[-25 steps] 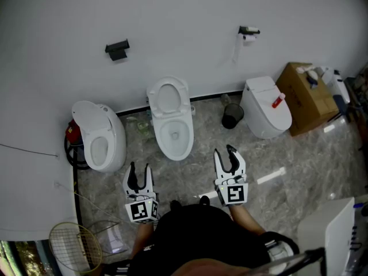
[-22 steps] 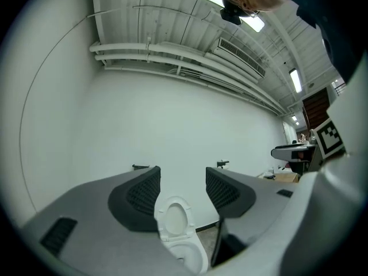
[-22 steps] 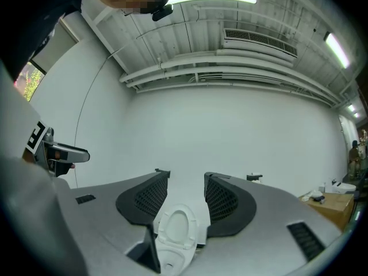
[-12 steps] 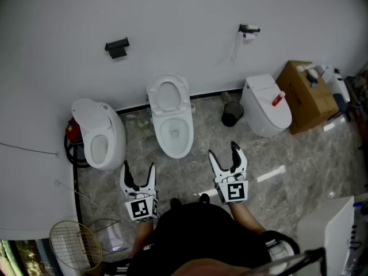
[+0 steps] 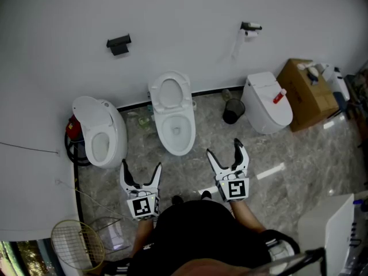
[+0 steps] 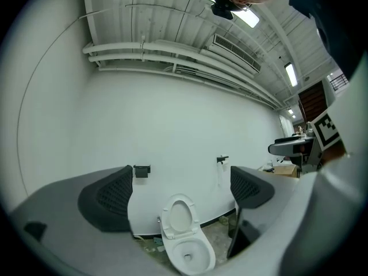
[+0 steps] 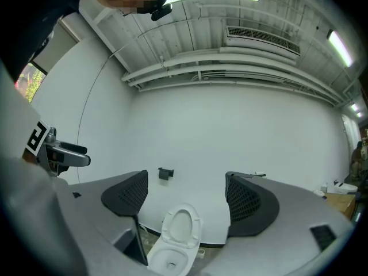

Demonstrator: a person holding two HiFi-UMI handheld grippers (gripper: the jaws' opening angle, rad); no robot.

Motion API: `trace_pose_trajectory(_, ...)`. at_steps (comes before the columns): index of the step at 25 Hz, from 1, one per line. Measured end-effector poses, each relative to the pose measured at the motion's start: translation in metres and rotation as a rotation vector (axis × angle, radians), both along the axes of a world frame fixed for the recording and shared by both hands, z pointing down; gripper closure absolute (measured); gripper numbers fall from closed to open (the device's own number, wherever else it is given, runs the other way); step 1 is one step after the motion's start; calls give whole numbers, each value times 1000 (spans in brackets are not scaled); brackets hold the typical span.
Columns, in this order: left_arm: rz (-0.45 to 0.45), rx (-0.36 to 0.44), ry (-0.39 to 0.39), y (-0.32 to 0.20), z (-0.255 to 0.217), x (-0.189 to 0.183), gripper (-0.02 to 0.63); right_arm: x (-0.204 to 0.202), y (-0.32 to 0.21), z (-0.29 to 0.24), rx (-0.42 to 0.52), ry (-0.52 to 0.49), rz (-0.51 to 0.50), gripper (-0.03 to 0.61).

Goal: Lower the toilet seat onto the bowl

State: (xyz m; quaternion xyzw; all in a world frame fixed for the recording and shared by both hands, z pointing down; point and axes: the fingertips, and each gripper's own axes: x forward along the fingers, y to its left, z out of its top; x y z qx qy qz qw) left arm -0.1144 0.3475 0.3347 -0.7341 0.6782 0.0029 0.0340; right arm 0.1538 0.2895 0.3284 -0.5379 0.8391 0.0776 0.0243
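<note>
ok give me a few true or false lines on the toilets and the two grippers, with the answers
1. The middle toilet's seat stands raised. True.
2. The left gripper and right gripper are both open. True; their jaws have just been opening, with nothing between them.
3. The left gripper touches the seat. False: it is well short of that toilet and touches nothing.
4. The toilet on the right has its lid up. False: the lid is down, with a red object on it.
5. A black bin stands between the middle toilet and the toilet on the right. True.
</note>
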Motion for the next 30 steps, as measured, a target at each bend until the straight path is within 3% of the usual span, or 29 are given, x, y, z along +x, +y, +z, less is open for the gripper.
trace_pose_trajectory(16,65,-33,20,-21,17,-45,98,-30,-1,11,-19,38,63,166)
trace_pose_trajectory(22,75,-49,30,-73,22,-44,98,-34,-56,16,-26,26,56,166)
trace_pose_trajectory(30,57,-47,6,-179,12,-32,98,-31,-169,6,0,18,15,166)
